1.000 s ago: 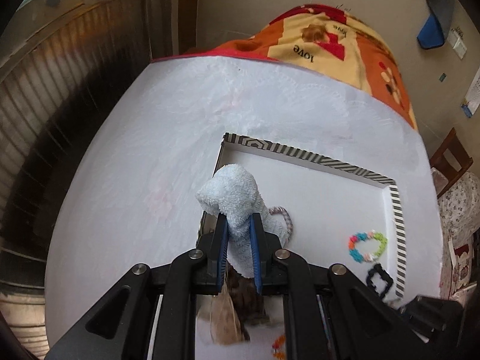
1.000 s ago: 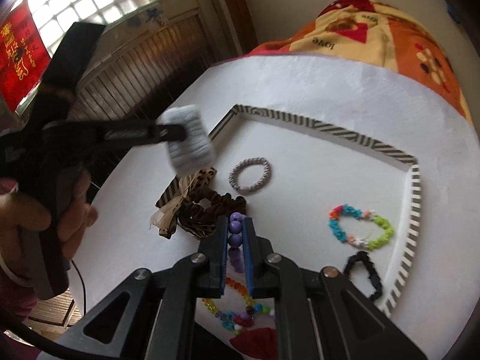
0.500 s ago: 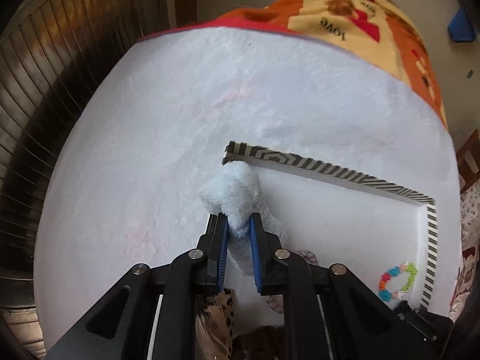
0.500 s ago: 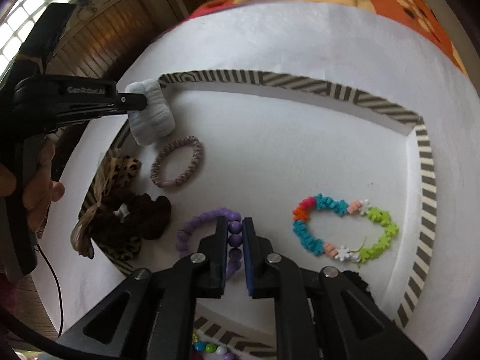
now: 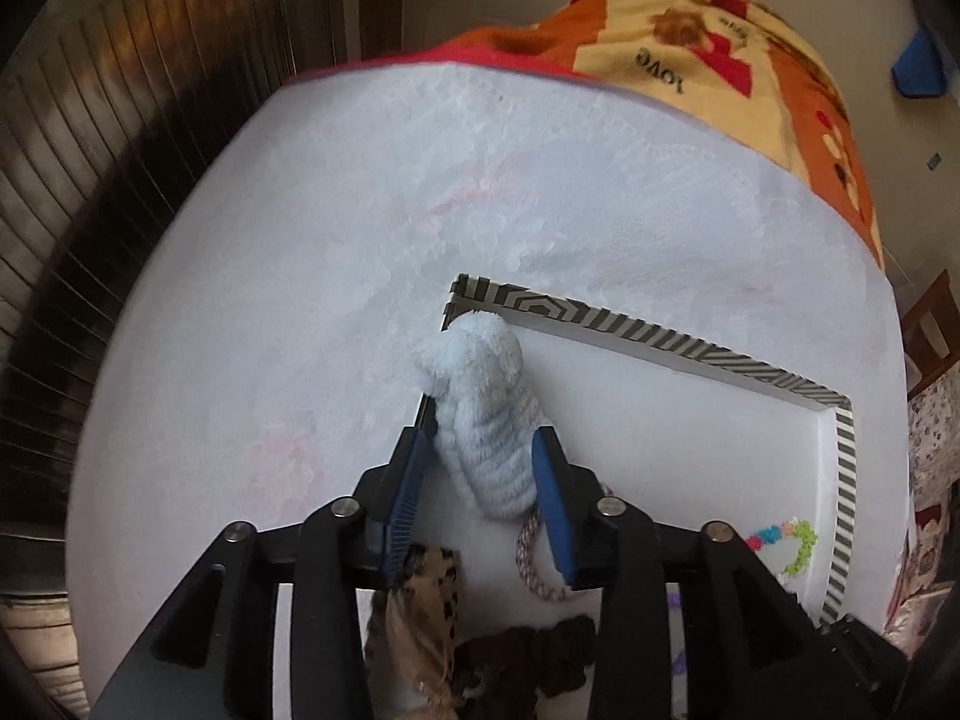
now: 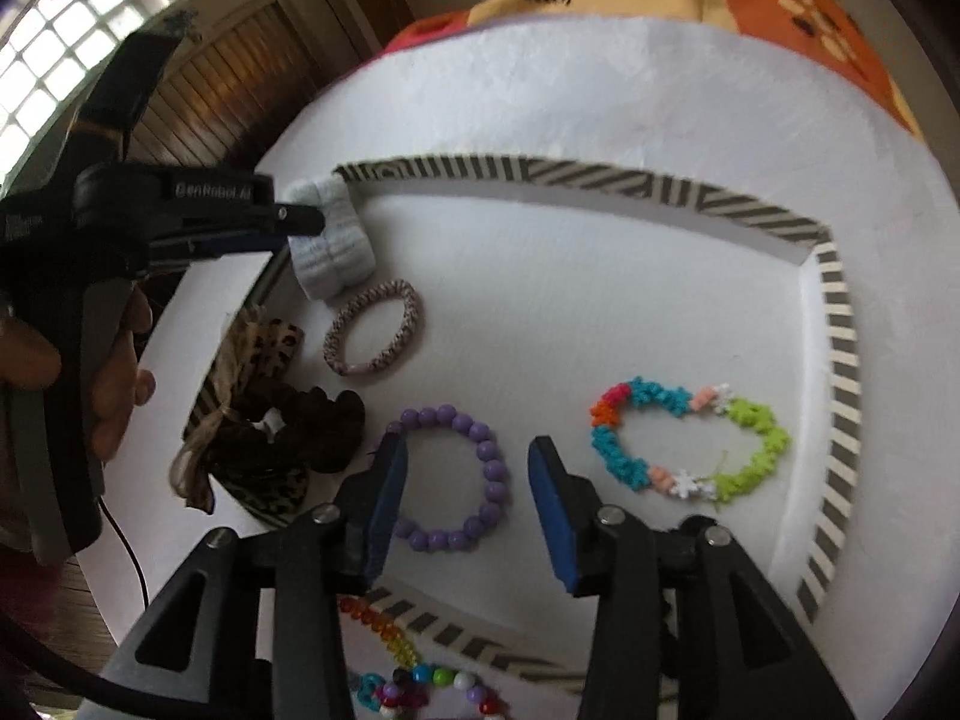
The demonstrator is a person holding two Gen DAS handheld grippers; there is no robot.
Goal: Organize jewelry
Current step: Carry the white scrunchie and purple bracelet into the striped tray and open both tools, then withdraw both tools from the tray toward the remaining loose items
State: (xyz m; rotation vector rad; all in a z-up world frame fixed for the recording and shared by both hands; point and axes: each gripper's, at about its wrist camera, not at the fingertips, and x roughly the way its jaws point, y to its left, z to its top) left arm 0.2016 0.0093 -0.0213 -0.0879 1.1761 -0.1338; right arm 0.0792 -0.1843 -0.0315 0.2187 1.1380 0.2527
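Observation:
A white tray with a striped rim [image 6: 837, 324] [image 5: 654, 336] lies on the white table. My left gripper [image 5: 480, 450] is open around a pale blue fluffy scrunchie [image 5: 489, 408] [image 6: 327, 240] that rests in the tray's far left corner. My right gripper [image 6: 465, 456] is open above a purple bead bracelet [image 6: 456, 474] lying in the tray. Also in the tray are a pink braided hair tie [image 6: 375, 327], a brown scrunchie [image 6: 300, 432], a leopard bow [image 6: 258, 360] and a multicolour flower bracelet [image 6: 684, 438].
Coloured bead bracelets [image 6: 414, 678] lie outside the tray's near rim. An orange and yellow blanket [image 5: 738, 60] lies past the table's far edge. A dark slatted wall [image 5: 120, 150] is to the left. A person's hand [image 6: 120, 384] holds the left gripper.
Both grippers opened. The left one lowered the blue scrunchie into the tray's corner and let go. The right one set the purple bracelet down in the tray and released it.

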